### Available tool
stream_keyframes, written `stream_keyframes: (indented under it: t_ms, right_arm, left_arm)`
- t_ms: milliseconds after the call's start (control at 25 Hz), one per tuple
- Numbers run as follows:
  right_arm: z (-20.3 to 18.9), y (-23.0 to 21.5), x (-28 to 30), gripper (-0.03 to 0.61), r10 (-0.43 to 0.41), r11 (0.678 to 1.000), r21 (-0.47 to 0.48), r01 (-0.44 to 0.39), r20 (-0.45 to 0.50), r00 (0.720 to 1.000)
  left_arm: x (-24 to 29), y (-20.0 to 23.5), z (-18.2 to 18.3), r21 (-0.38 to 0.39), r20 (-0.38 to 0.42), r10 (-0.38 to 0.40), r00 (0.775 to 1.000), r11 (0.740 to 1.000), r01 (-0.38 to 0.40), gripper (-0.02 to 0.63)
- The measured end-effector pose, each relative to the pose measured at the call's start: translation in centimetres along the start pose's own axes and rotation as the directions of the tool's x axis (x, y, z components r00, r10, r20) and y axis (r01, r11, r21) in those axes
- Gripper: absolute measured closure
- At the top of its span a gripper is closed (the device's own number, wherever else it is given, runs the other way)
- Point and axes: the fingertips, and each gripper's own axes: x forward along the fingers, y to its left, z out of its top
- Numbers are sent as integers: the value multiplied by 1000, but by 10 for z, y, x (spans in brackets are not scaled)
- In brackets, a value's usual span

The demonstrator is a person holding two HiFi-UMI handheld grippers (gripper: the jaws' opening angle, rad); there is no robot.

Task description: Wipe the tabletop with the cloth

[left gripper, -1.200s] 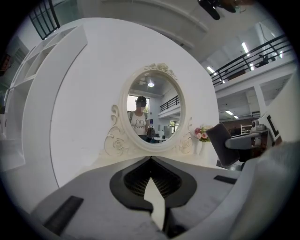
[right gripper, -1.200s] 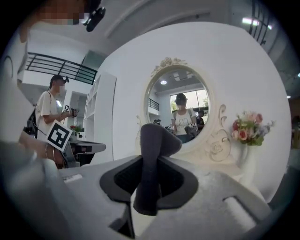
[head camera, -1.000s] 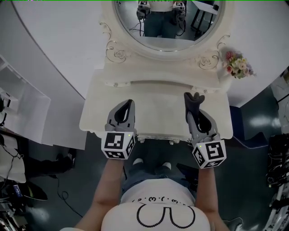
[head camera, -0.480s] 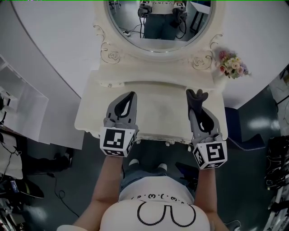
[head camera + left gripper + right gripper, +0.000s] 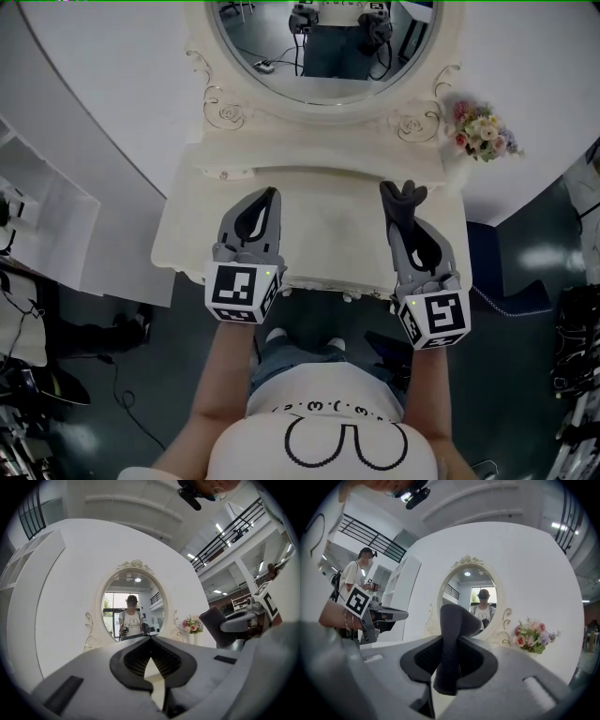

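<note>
Fingers of your right gripper [image 5: 403,223] clamp the grey cloth [image 5: 404,196], which juts toward 12 o'clock; your left gripper [image 5: 266,199] is clenched empty.

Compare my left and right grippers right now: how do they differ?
The left gripper is shut with nothing between its jaws; the right gripper is shut on the dark cloth. Nothing sticks out past the left gripper's tips, while the cloth stands up past the right gripper's tips. Shared: both are over the tabletop, side by side, pointing toward the mirror.
</note>
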Motion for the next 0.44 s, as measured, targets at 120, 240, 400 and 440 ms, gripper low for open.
stream_keyframes:
  t_ms: [120, 240, 400, 440]
  right_arm:
    - [-1, -5, 1, 497, 11, 1000, -5, -11, -9, 1000]
    - [-3, -9, 1, 497, 21, 1000, -6, -22, -19, 1000]
    - [-5, -15, 0, 499, 41, 999, -8, -41, -23, 999]
    - [-6, -17, -1, 499, 45, 999, -8, -45, -23, 999]
  left_arm:
    - [4, -4, 1, 2, -1, 10, 1000, 1000, -10, 617]
    - [8, -9, 3, 6, 1, 19, 1000, 1000, -19, 617]
    - [12, -22, 2, 9, -1, 20, 1000, 1000, -20, 617]
    - [13, -25, 2, 9, -1, 20, 1000, 1000, -20, 617]
